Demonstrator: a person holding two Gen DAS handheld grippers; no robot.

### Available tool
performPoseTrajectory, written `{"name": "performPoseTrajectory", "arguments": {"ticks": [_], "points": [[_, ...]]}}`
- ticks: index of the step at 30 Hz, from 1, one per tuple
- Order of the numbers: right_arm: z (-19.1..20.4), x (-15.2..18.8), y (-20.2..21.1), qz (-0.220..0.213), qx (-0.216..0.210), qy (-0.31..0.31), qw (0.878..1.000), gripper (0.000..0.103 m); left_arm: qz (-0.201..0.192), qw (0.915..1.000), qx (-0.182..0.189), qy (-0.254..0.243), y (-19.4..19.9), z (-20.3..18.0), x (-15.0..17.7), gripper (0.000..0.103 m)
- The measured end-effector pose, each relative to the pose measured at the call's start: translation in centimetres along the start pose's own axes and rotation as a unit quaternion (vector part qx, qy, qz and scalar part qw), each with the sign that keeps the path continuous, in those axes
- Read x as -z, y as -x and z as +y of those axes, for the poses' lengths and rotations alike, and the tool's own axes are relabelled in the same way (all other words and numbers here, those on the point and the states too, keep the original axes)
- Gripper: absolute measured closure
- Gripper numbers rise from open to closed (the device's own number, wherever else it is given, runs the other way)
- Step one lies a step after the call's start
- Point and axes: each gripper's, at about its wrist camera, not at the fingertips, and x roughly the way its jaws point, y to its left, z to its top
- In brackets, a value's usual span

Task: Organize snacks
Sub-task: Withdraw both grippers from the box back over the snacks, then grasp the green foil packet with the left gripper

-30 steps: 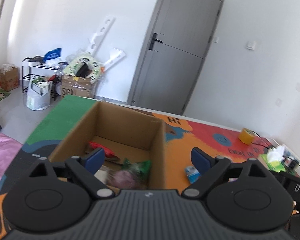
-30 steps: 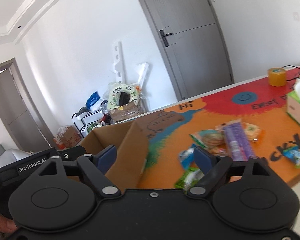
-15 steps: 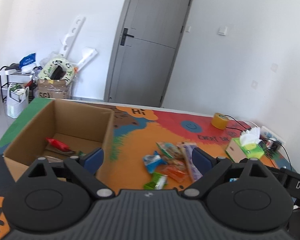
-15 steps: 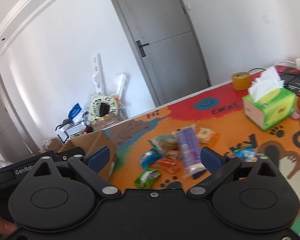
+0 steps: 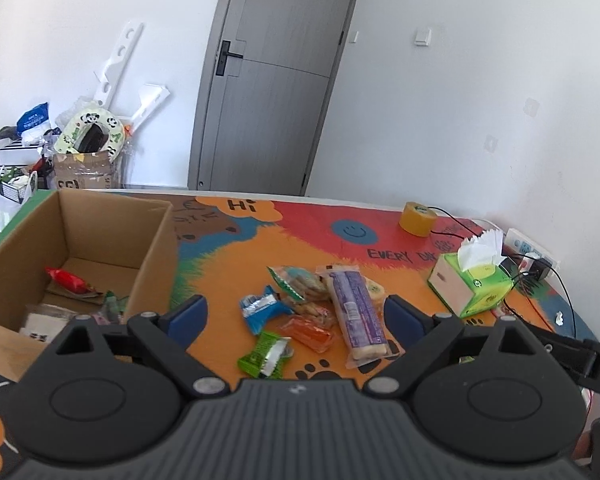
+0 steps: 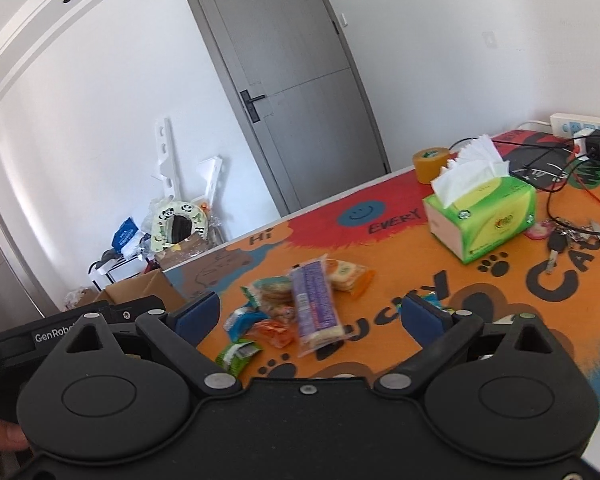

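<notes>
At the far left of the left wrist view, an open cardboard box (image 5: 100,240) is seen on the colourful table mat (image 5: 228,280), with a red packet (image 5: 66,280) and a few other wrappers lying on its floor. To its right, the left gripper (image 5: 296,312) is held above the mat with its jaws spread wide and nothing between the pads. Beyond it, a loose cluster of snacks is laid on the orange part of the mat: a blue packet (image 5: 260,312), a green packet (image 5: 266,354), an orange packet (image 5: 310,332), a bag of biscuits (image 5: 300,284) and a long purple pack (image 5: 356,312), which rests partly over the biscuits. Further right, a green tissue box (image 5: 474,286) and a roll of yellow tape (image 5: 418,218) are set near the wall. In the right wrist view, the right gripper (image 6: 312,316) is likewise held wide apart and empty over the same cluster, its jaws having just been opening.
</notes>
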Motion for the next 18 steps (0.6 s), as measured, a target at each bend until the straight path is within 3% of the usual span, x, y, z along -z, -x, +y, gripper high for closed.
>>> {"name": "performPoseTrajectory", "arguments": {"ticks": [9, 18], "points": [[-2.0, 0.6, -2.2, 0.016, 0.013, -0.020, 1.000, 0.011, 0.018, 0.9997, 0.007, -0.014, -3.0, -1.2, 1.0, 0.012], [-2.2, 1.5, -5.2, 0.042, 0.003, -0.014, 0.999, 0.013, 0.050, 0.9986, -0.009, -0.017, -6.7, -0.5, 2.2, 0.022]]}}
